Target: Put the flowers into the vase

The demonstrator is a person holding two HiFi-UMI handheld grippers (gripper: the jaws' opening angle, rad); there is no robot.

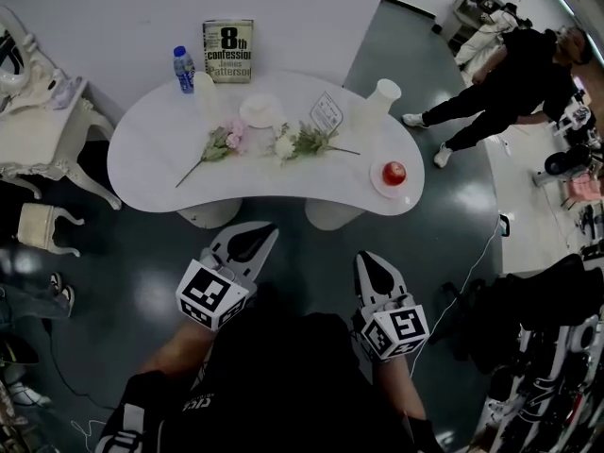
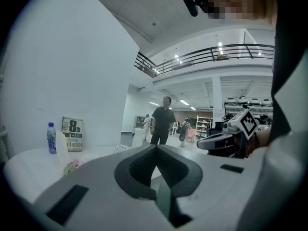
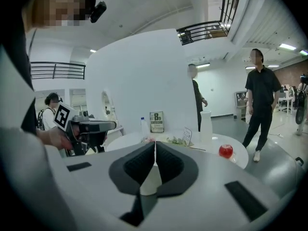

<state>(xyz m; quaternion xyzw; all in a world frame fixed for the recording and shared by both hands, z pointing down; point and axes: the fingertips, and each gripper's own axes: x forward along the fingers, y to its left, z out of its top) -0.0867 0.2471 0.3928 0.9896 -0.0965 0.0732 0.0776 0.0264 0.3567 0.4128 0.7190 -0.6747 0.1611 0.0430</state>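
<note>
Dark sleeves and torso fill the bottom of the head view, cut off at the frame edge. Just beyond them, left gripper (image 1: 251, 238) and right gripper (image 1: 372, 262) hang over the dark floor, both well short of the table. Each gripper view shows its jaws pressed together, nothing between them.

Further out sits the white kidney-shaped table (image 1: 142, 163), its pedestals half hidden under the top. At its near right edge, a red apple (image 1: 394, 172) on a small plate. Mid-table the flowers (image 1: 304, 142) lie flat, a pink bloom (image 1: 229, 138) at the left, a white one with green leaves at the right. Behind them are a small card (image 1: 326, 111) and a round white item too washed out to name.

White vase (image 1: 381, 96) stands upright at the far right, apart from the flowers. Water bottle (image 1: 183, 68) and book (image 1: 227, 51) sit at the far edge by the wall.

From the left gripper view, the gripper's own body hides nearly all the flowers. Far right, a person in black (image 1: 514, 69) is bent over.
</note>
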